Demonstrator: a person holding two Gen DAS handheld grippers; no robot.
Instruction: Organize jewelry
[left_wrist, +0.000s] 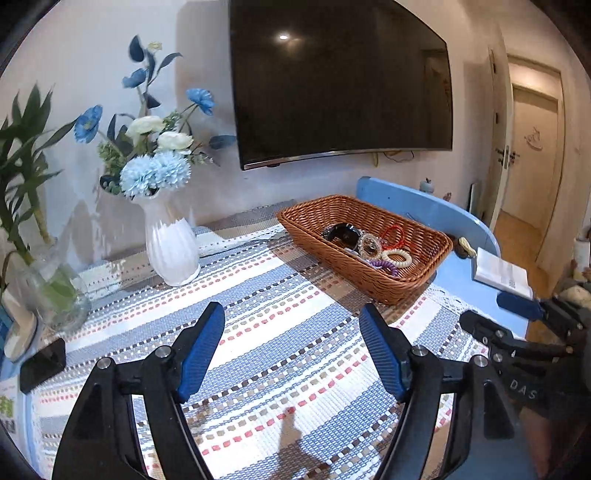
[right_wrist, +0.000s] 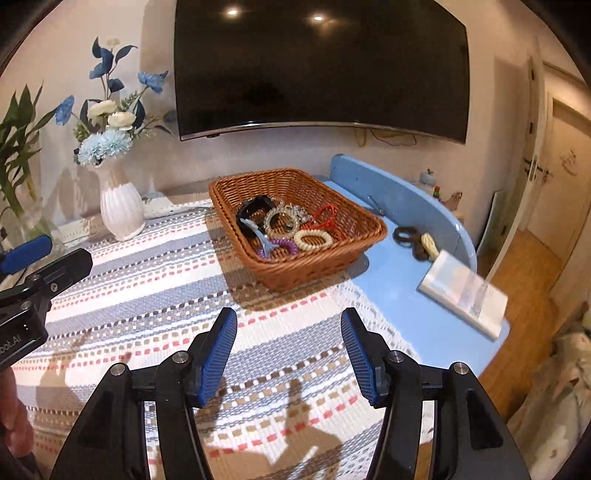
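Right wrist view: the right gripper (right_wrist: 289, 349) is held above the striped tablecloth (right_wrist: 147, 295) at the lower centre of the frame, its blue pads spread wide with nothing between them. The wicker basket (right_wrist: 369, 236) sits just above centre, and the jewelry is piled in it: a cream coil ring (right_wrist: 313, 239), a clear beaded bracelet (right_wrist: 282, 220), a purple coil (right_wrist: 282, 246), a red cord (right_wrist: 325, 216) and a black band (right_wrist: 255, 208). At the centre right, on the bare blue tabletop, a dark hair tie (right_wrist: 406, 234) is seen still outside the basket.

In the left wrist view the left gripper (left_wrist: 291, 345) is likewise wide and empty at the lower centre, with the basket (left_wrist: 424, 254) at the centre right.

The step in hand is judged to be a reach for a loose piece. A low, flat approach is advised, so that one pad is slid under the tie's edge before closing. The book (right_wrist: 465, 295) beside it is best avoided.
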